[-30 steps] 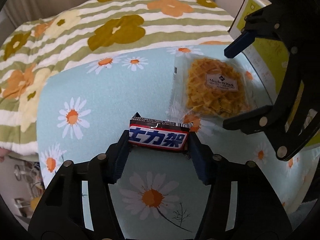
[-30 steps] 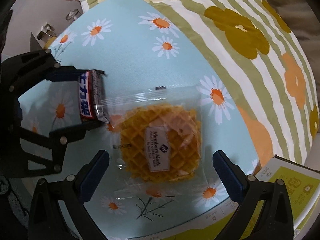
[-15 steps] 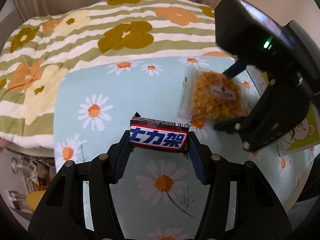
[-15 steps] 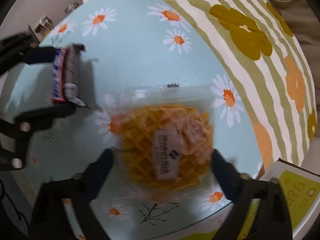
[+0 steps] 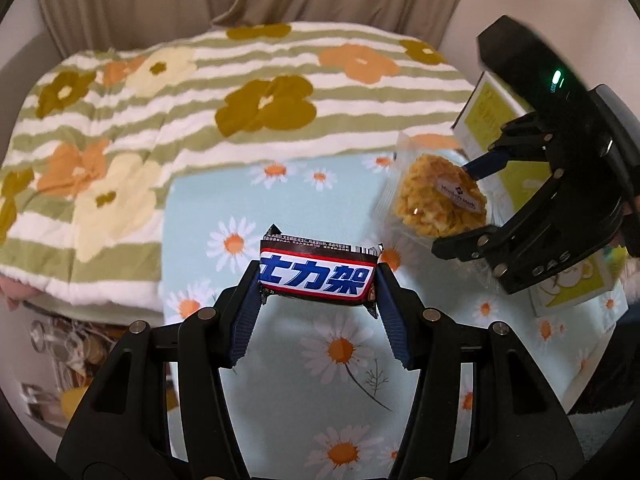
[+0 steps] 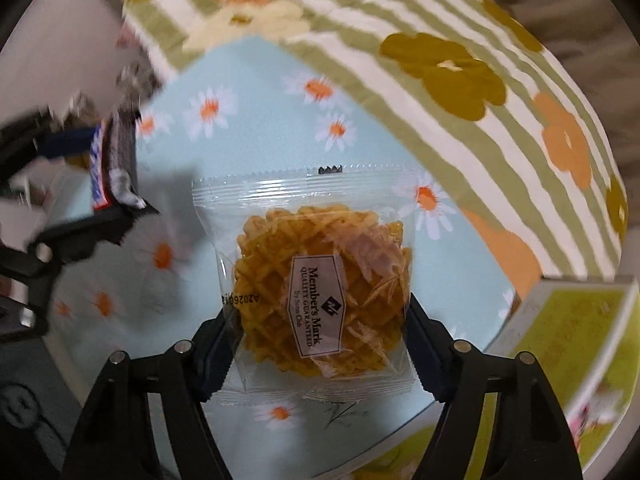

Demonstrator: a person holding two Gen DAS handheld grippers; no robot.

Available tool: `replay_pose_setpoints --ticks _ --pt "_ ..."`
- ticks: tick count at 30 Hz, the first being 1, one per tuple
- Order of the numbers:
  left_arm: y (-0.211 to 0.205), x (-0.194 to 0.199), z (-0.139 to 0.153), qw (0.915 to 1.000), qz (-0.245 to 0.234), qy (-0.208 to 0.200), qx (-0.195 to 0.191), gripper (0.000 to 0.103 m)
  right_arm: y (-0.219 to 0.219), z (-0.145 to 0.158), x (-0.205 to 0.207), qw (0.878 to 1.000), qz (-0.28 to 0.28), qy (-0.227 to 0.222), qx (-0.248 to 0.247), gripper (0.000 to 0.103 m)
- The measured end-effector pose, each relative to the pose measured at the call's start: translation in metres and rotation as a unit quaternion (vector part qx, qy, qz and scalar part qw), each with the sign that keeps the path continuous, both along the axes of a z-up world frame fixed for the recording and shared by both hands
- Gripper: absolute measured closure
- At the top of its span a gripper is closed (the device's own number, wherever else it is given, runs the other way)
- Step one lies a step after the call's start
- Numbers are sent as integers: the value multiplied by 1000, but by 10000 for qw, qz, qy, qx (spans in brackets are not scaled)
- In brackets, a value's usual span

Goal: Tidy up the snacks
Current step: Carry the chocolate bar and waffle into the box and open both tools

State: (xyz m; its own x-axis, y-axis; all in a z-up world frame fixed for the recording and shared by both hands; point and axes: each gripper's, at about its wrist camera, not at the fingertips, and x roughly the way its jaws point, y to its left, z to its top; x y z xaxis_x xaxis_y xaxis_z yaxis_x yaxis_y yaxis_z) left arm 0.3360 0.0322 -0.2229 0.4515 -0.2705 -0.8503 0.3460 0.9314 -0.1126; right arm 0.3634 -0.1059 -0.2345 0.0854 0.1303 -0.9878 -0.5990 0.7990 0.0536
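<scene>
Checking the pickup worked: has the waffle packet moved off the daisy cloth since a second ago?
Yes. The waffle packet has come up off the daisy cloth between the closing right gripper pads; the daisies beneath look smaller.

Glossy printed wrapper on the chocolate bar; clear crinkly plastic bag around a rough waffle; soft matt daisy cloth; fuzzy striped blanket.

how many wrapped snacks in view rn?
2. The chocolate bar sits between the left hand-held gripper pads; the waffle cookie pack is between the closing right hand-held gripper pads. The green box may hide more.
</scene>
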Motion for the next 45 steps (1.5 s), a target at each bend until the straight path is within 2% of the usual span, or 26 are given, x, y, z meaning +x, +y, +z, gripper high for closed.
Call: replay_pose_setpoints --ticks 5,10,13,17,23,29,34,38,40,42,43,45 --pt "-5 6 45 9989 -321 -346 -47 51 -24 62 -7 9962 -648 -290 507 32" --pt "-30 14 87 9951 -692 -688 -177 51 -68 122 -13 9841 -1370 -591 962 32" --pt "-56 17 107 9922 -905 -814 -268 51 -105 149 -21 9766 -1719 -896 935 32" --pt "-103 13 126 9885 -1147 -889 -423 51 -159 170 -39 9668 -2119 -1164 827 32" --pt "-191 -7 135 9851 -1365 -903 -523 51 -237 170 -57 9592 -2409 -1337 638 32" --pt "-278 -34 118 9854 -1457 -646 -593 51 -299 159 -78 9521 -2560 -1569 583 32" --pt "-319 -51 94 9892 -1327 -317 -538 51 -333 144 -94 9451 -2787 -1528 762 32" --pt "-333 -62 82 9920 -1191 -195 -381 51 -347 132 -104 9380 -2962 -1359 1179 32" --pt "-334 -65 78 9926 -1156 -160 -341 37 -350 128 -105 9350 -3016 -1309 1327 32" --pt "-333 -67 76 9941 -1053 -194 -153 5 -351 126 -109 9333 -3044 -1321 1372 32" --pt "-330 -68 77 9947 -997 -233 -56 1 -351 125 -111 9325 -3059 -1321 1395 32" --pt "-325 -69 79 9955 -913 -253 40 1 -352 126 -116 9305 -3084 -1313 1479 32"
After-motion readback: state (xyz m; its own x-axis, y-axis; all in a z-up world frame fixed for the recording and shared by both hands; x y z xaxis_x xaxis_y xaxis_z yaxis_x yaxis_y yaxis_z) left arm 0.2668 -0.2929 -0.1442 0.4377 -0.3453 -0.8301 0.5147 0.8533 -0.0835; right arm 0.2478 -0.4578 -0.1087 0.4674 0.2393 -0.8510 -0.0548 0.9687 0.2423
